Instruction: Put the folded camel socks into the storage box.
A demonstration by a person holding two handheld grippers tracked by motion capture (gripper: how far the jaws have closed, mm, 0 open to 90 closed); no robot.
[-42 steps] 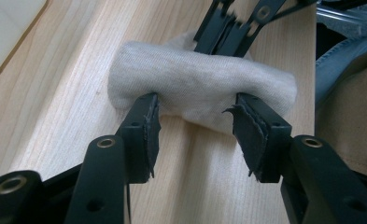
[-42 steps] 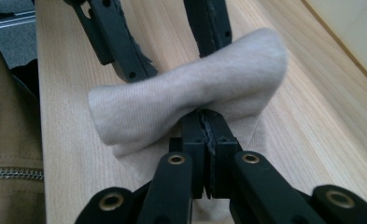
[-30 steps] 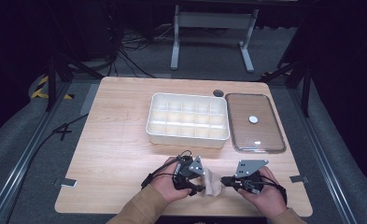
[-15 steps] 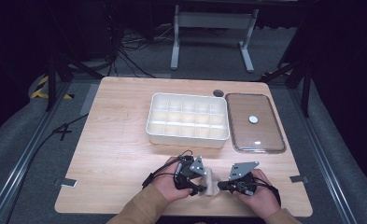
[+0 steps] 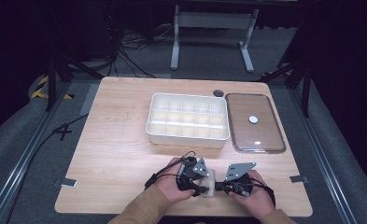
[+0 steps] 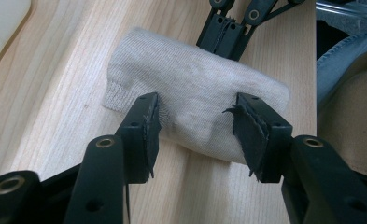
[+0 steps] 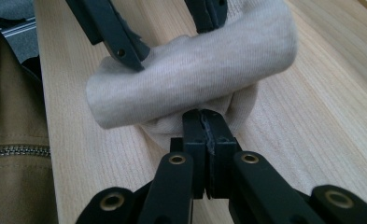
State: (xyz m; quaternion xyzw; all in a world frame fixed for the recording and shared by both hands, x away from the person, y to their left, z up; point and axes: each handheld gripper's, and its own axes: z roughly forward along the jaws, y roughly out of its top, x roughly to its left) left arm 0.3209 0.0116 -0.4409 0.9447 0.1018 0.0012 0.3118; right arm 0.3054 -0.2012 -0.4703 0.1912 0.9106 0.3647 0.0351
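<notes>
Pinching the rolled beige sock (image 7: 190, 79) on the tabletop (image 5: 120, 158), our right claw (image 7: 203, 122) is clamped tight; our left claw (image 6: 195, 122) straddles it, jaws apart.

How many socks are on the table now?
1. The sock lies near the table's front edge, between the two claws: the right claw pinches it, and the left claw is open around it.

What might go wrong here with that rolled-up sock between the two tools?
1. The right tool pinches just a thin edge of the sock; a pull may slip it free or unroll the bundle.
2. The left tool stands open around the sock, so nothing else holds it.
3. The sock lies near the table's front edge, next to the person's sleeve, so a slip might drop it off.
</notes>
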